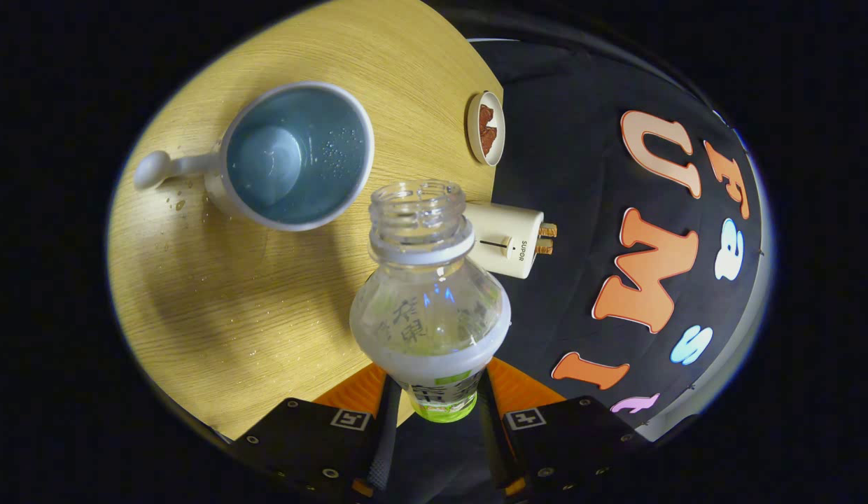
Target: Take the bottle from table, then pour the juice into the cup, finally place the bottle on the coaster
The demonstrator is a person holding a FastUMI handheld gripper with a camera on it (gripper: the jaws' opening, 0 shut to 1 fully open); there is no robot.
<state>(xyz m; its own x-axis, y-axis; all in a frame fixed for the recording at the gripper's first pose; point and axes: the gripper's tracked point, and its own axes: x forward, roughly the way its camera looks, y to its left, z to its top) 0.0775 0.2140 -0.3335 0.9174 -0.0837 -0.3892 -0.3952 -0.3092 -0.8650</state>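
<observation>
Between my gripper [434,413] fingers, clamped low, the open plastic juice bottle [429,308] looks light, slippery, squashy.

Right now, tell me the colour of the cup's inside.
Blue-grey inside the cup, white rim; gripper view.

Claw [434,413] fingers clamped, rolled sideways.

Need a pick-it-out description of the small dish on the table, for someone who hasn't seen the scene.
Start at the round wooden table and go to its edge by the black cloth wall. Beyond the open bottle held in the hand-held gripper, past the white toaster, sits the small dish. It alone is shallow, cream-rimmed with reddish-brown contents; the mug is deep and handled.
</observation>
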